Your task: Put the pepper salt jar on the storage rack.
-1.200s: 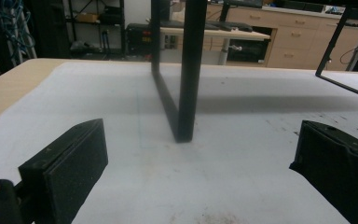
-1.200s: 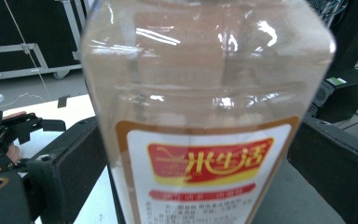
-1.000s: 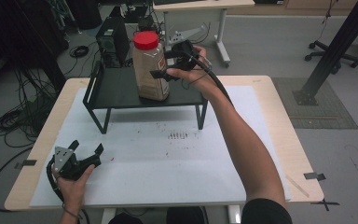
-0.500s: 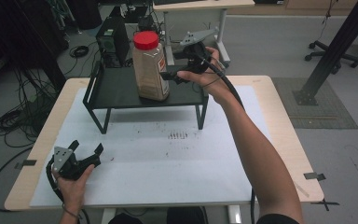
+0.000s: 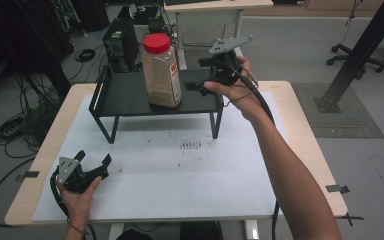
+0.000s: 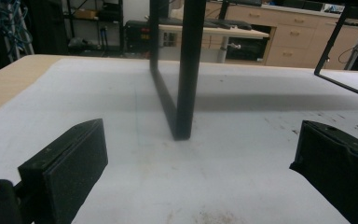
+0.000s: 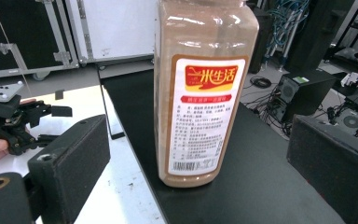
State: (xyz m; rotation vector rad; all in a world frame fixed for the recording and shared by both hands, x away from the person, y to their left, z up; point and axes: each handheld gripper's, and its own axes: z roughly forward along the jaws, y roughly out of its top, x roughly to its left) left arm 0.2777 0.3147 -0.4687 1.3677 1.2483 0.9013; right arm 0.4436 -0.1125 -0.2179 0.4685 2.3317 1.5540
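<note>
Standing upright on the low black metal shelf (image 5: 130, 95), the tall clear plastic jar of tan grain with a red screw lid (image 5: 162, 71) sits toward the shelf's right half, its red-and-yellow label (image 7: 202, 119) facing the right gripper view. The right gripper (image 5: 196, 86) hangs just beside the jar at shelf height, held in the person's right hand (image 5: 235, 90); its jaws are spread wide and apart from the jar, one on either side of it in the right gripper view, touching nothing.

The left gripper (image 5: 94, 161) rests low near the front left corner of the table, in the person's left hand (image 5: 80, 186), jaws likewise spread with bare surface between them — the left gripper view looks along them at one black leg of the shelf (image 6: 182, 70).

A white mat (image 5: 190, 175), scuffed with dark specks near its middle, covers most of the pale wooden tabletop (image 5: 300, 130), whose edges show around it. Beyond the table the room has a grey floor (image 5: 305, 45) — black cables (image 5: 15, 125) lie coiled at the left, a black computer tower (image 5: 121, 44) stands behind the shelf, and another pale desk (image 5: 215, 6) is farther back. A black slanted post (image 5: 365, 45) on a base plate rises at the right.
</note>
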